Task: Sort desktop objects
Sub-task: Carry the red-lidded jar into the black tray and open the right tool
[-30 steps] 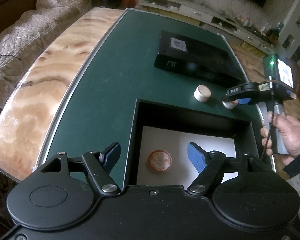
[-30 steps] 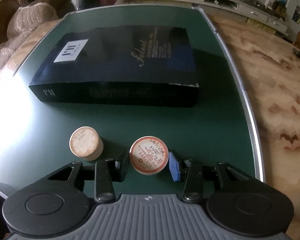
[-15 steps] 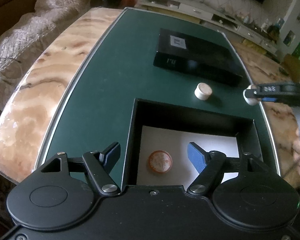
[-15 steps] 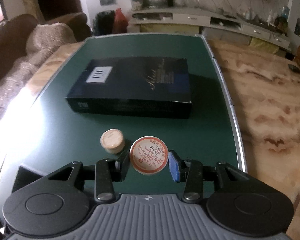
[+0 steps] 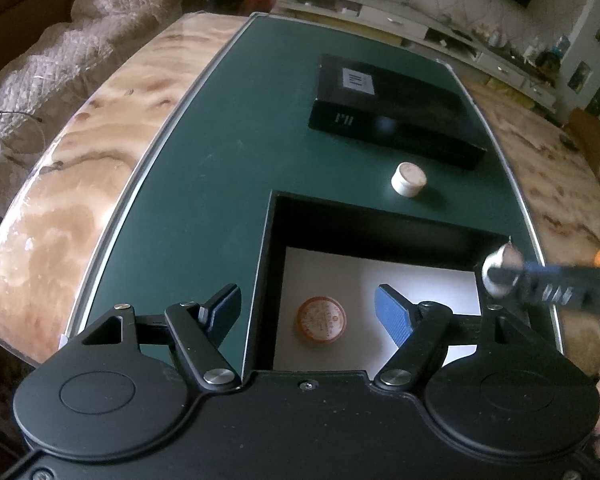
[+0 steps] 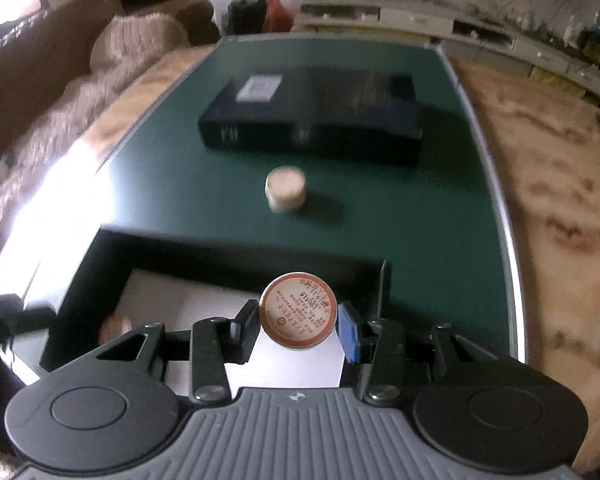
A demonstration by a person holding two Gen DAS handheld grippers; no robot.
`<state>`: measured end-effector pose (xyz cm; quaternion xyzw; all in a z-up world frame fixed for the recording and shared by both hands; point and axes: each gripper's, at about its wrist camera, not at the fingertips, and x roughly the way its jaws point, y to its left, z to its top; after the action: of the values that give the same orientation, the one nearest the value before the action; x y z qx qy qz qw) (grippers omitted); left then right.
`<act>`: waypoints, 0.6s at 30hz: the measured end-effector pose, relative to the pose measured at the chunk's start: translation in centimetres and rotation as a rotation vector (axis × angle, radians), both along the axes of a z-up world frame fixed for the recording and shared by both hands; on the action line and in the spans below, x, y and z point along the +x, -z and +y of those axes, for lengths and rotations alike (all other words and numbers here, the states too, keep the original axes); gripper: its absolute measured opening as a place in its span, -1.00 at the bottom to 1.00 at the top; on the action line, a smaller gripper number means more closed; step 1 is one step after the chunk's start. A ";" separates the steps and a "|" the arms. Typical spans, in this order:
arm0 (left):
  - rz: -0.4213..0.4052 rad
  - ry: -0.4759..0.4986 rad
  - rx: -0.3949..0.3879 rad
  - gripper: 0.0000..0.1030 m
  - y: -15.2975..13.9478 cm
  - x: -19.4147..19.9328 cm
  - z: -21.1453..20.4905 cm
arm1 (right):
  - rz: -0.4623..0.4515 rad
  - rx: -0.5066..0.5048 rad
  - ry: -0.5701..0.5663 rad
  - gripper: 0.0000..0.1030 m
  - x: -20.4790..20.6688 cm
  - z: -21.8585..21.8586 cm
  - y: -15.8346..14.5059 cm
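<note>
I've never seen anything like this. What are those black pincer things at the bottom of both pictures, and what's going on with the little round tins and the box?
Those are two hand-held grippers; a person carries one in each hand, and each has a camera looking out along its fingers. So one picture is from the left gripper, the other from the right gripper.

On the dark green table top lie a closed black flat box, a small cream round jar and an open black box with a white bottom.

The left gripper is open and holds nothing; an orange-lidded round tin already lies in the open box below it. The right gripper is shut on a second round tin with an orange-rimmed lid, held above the open box.
</note>
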<state>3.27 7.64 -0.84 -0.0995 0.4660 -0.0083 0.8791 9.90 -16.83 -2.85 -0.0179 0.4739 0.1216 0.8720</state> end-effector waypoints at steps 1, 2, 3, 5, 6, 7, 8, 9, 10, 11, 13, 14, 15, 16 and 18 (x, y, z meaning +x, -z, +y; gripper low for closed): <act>-0.001 0.000 -0.002 0.42 0.0 0.0 0.0 | 0.009 -0.005 -0.002 -0.13 -0.2 0.1 0.4; -0.002 0.001 -0.002 0.42 0.0 0.0 0.0 | 0.018 -0.009 -0.003 -0.13 -0.4 0.2 0.8; -0.002 0.001 -0.004 0.42 0.0 0.0 0.0 | 0.027 -0.014 -0.005 -0.13 -0.7 0.3 1.2; -0.004 0.001 -0.006 0.42 -0.1 0.0 0.1 | 0.046 -0.023 -0.009 -0.13 -1.1 0.5 1.9; -0.006 0.000 -0.006 0.42 -0.1 0.0 0.1 | 0.055 -0.027 -0.010 -0.13 -1.3 0.6 2.3; -0.008 -0.001 -0.007 0.42 -0.2 -0.1 0.2 | 0.064 -0.032 -0.012 -0.13 -1.5 0.7 2.7; -0.009 -0.002 -0.007 0.42 -0.2 -0.1 0.2 | 0.070 -0.035 -0.013 -0.13 -1.7 0.8 3.0; -0.010 -0.004 -0.009 0.42 -0.3 -0.1 0.3 | 0.073 -0.039 -0.012 -0.13 -1.7 0.7 3.1; -0.011 -0.006 -0.010 0.42 -0.3 -0.1 0.3 | 0.076 -0.044 -0.011 -0.13 -1.7 0.7 3.3; -0.012 -0.006 -0.010 0.42 -0.3 -0.1 0.3 | 0.080 -0.048 -0.010 -0.13 -1.7 0.7 3.5; -0.012 -0.006 -0.010 0.42 -0.3 -0.1 0.4 | 0.087 -0.054 -0.008 -0.13 -1.7 0.6 3.9; -0.011 -0.007 -0.010 0.42 -0.2 -0.1 0.4 | 0.091 -0.056 -0.006 -0.13 -1.8 0.5 4.1; -0.010 -0.007 -0.011 0.42 -0.2 -0.1 0.3 | 0.094 -0.057 -0.005 -0.13 -1.8 0.5 4.3; -0.009 -0.008 -0.012 0.42 -0.2 0.0 0.3 | 0.095 -0.055 -0.003 -0.13 -1.8 0.4 4.4; -0.007 -0.006 -0.014 0.42 -0.2 0.1 0.3 | 0.094 -0.057 -0.003 -0.13 -1.8 0.5 4.6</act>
<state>3.32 7.95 -0.64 -0.1070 0.4624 -0.0095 0.8801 8.06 -16.31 -7.44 -0.0376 0.5176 0.1098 0.8477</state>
